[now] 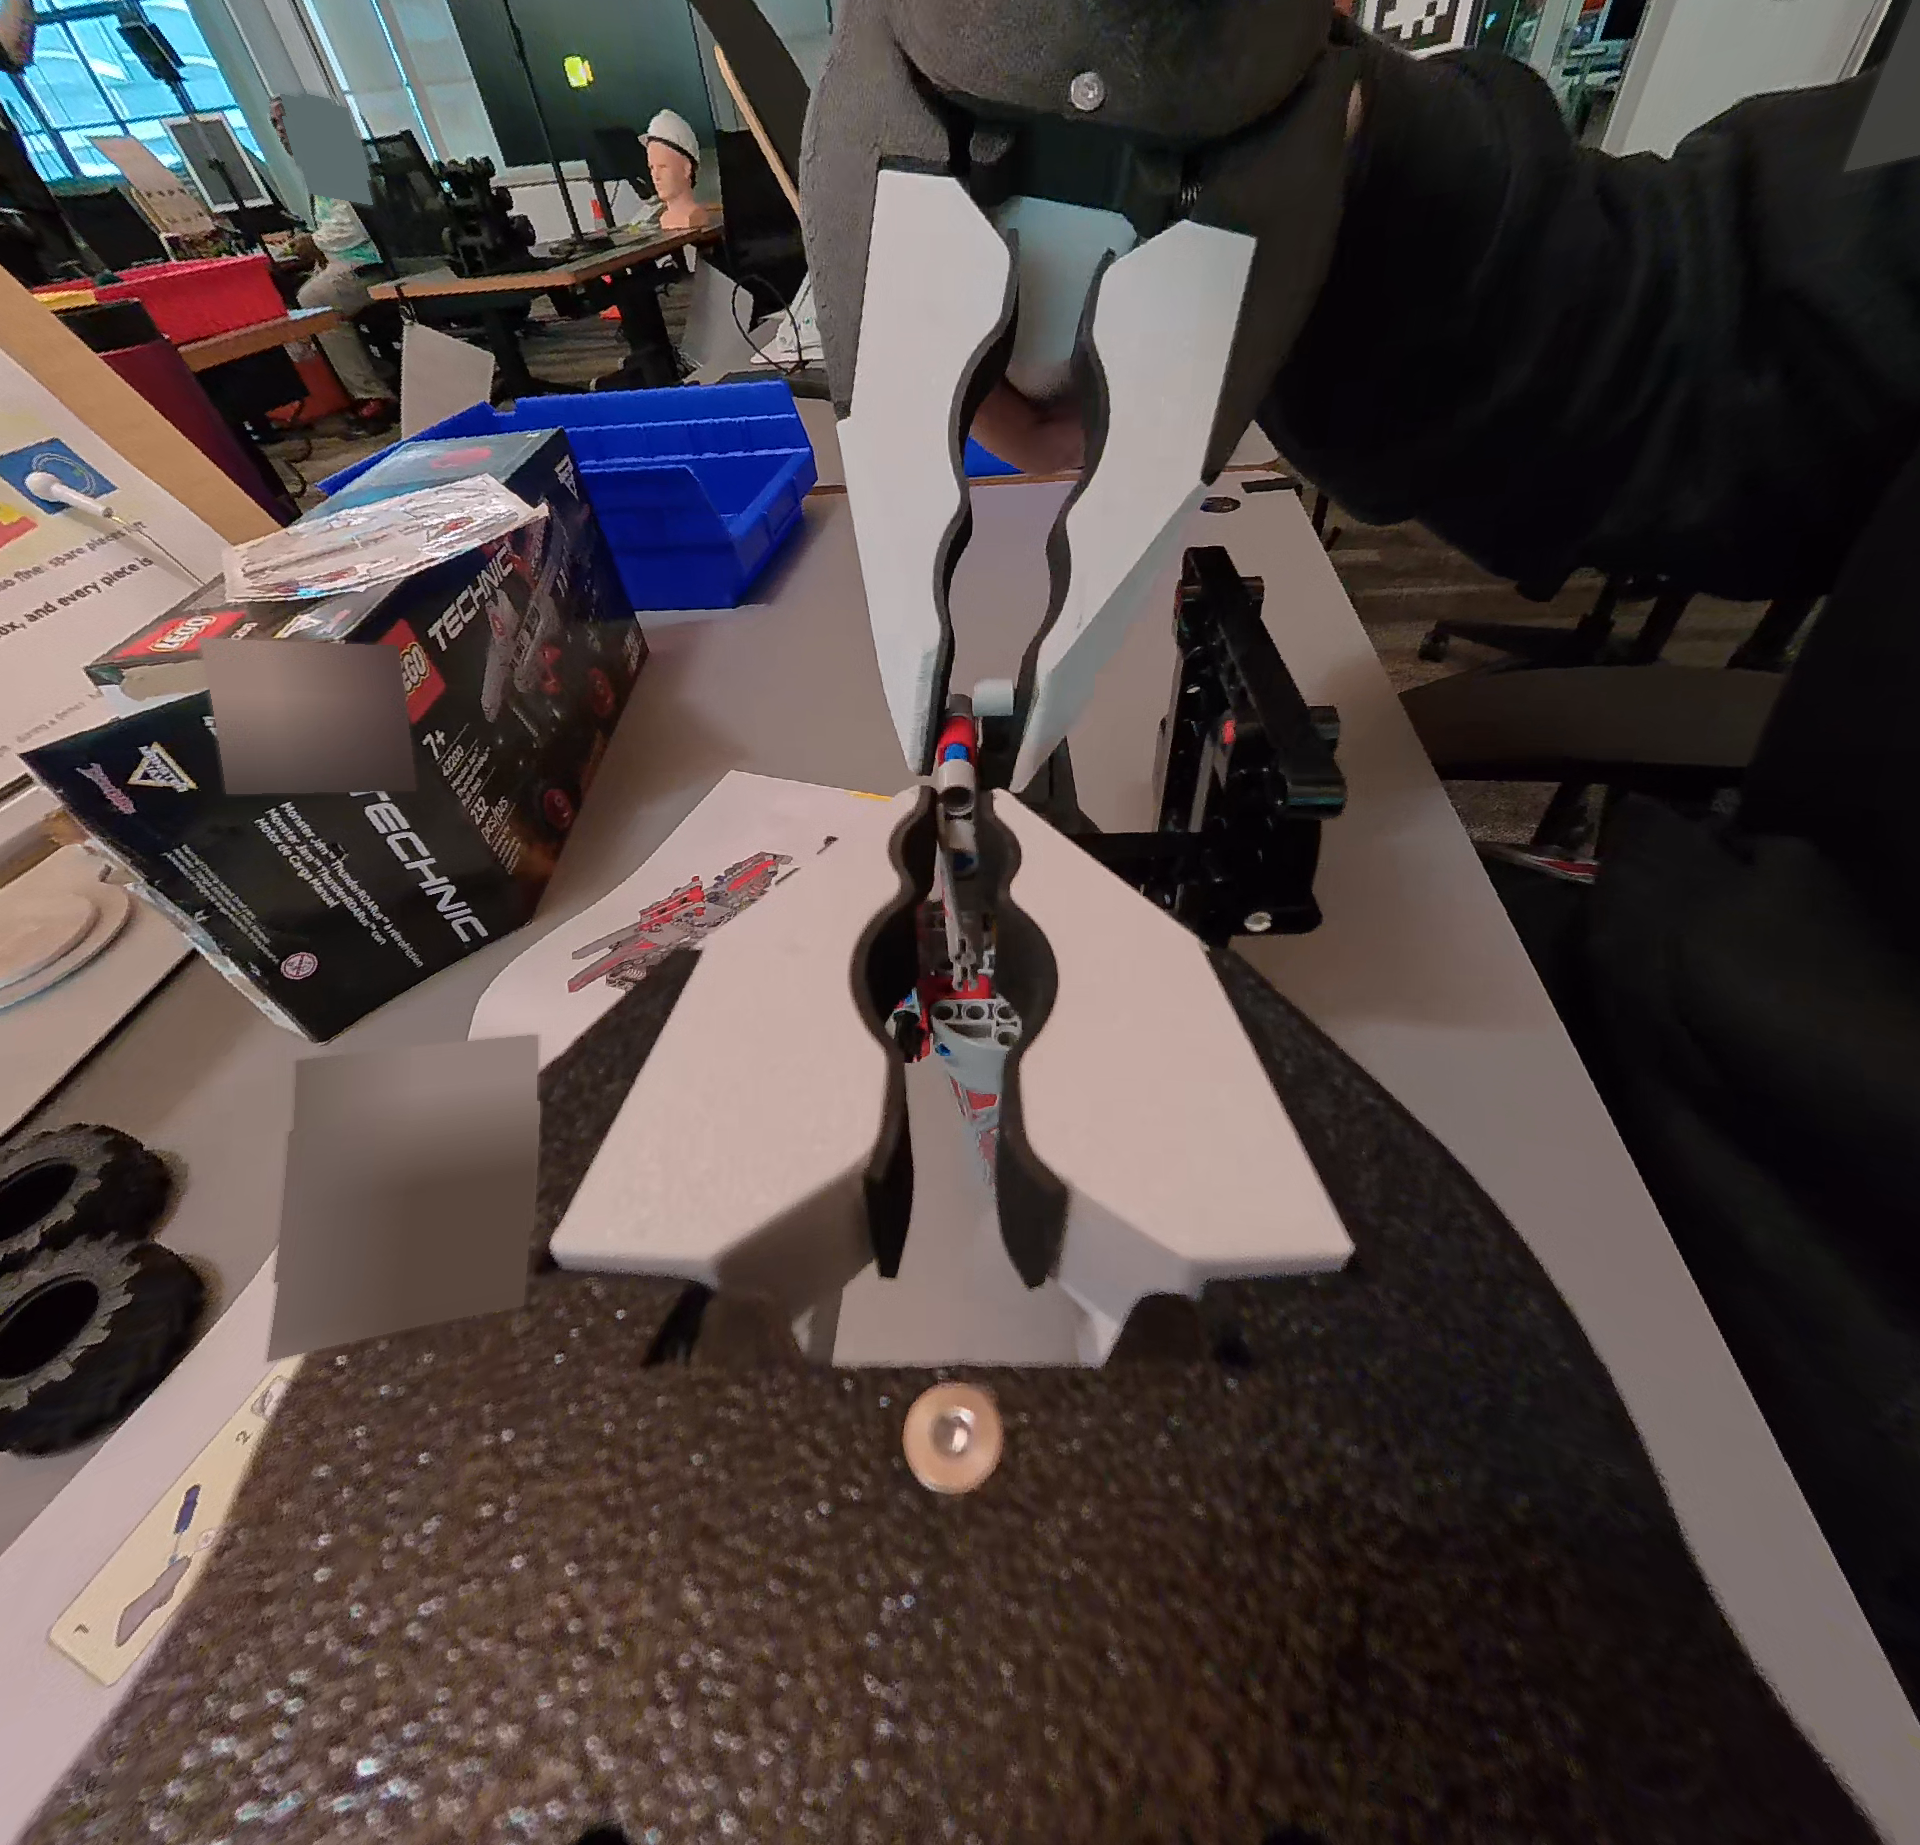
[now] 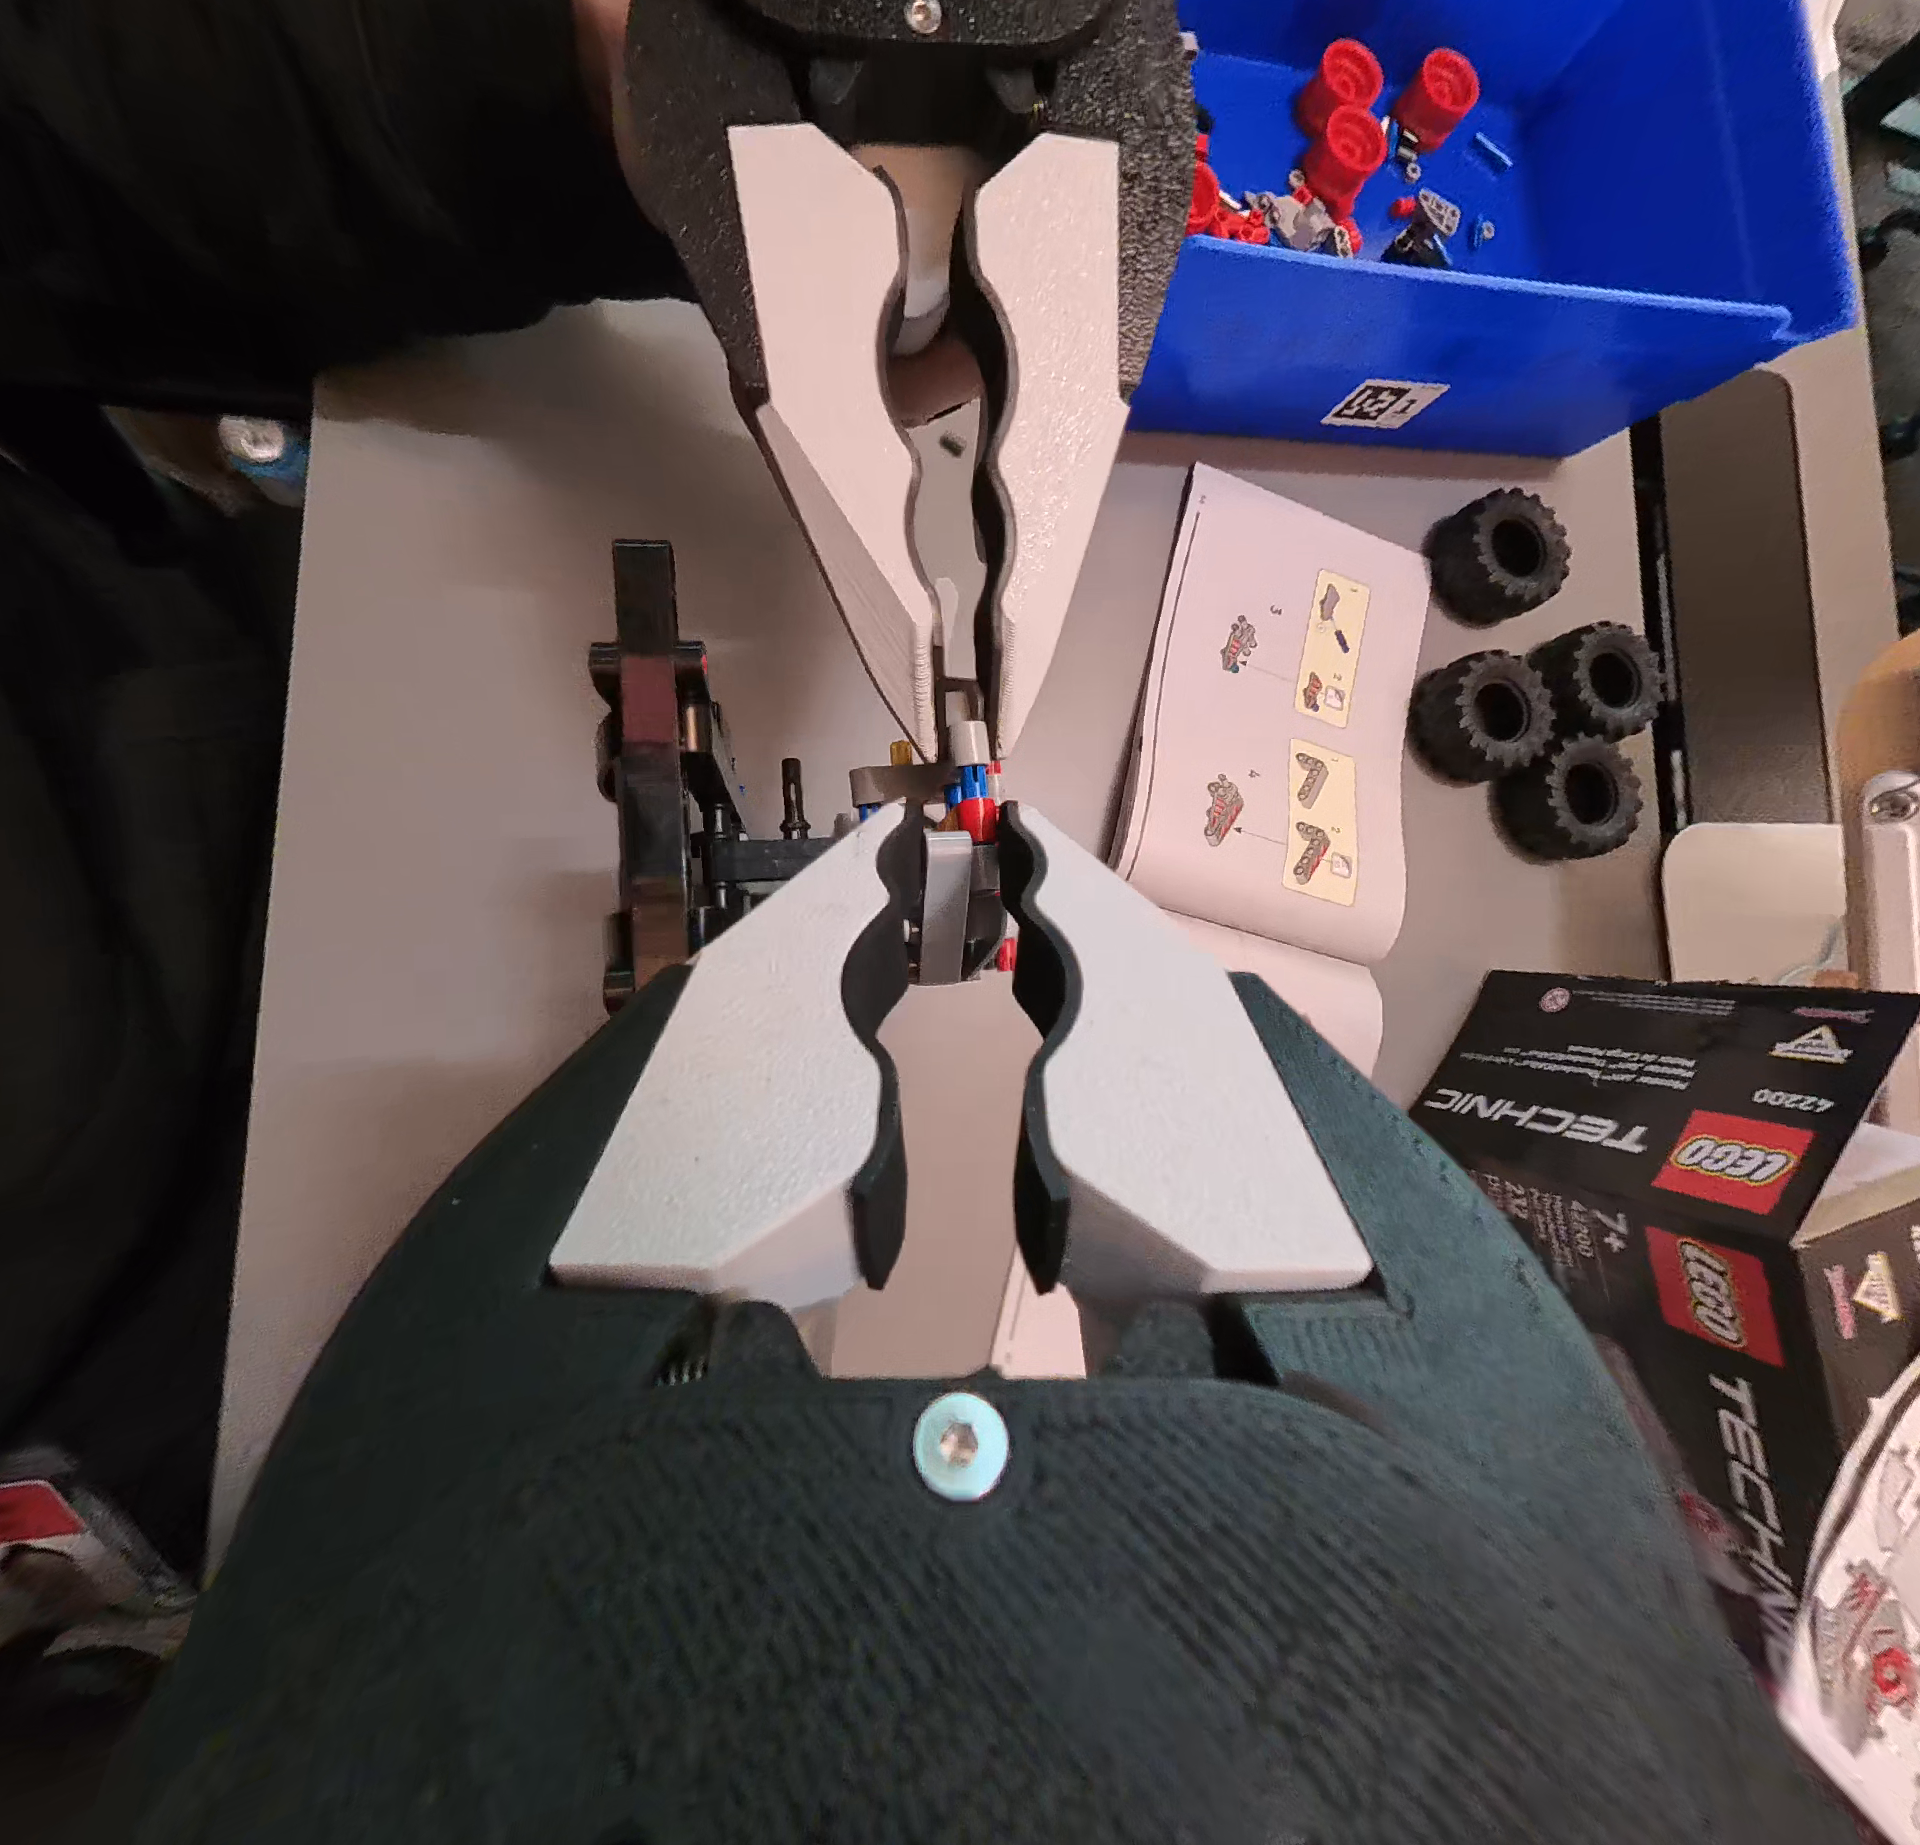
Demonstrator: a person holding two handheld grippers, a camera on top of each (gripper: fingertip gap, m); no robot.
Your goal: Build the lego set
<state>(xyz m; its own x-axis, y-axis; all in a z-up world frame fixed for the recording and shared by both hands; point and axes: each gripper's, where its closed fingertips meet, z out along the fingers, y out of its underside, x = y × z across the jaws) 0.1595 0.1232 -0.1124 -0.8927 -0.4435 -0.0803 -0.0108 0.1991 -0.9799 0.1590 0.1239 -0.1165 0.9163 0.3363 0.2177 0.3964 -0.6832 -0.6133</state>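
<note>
— Where was the lego assembly point(image 1: 961, 974)?
— Above the white table point(image 1: 790, 694), between your two tools. Your left gripper point(image 1: 961, 808) was clamped on it; your right gripper point(image 2: 961, 829) pinched its far end.
— Around it?
— Instruction booklet point(image 2: 1268, 715) beneath, black tires point(image 2: 1527, 694) and blue bin point(image 2: 1455, 341) beyond.

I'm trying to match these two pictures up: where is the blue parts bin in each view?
Left wrist view: the blue parts bin sits upper left of centre, behind the black set box, left of the far tool.
Right wrist view: the bin fills the top right corner, with red and grey pieces inside.
Shared landmark: the open instruction booklet on the table.
</note>
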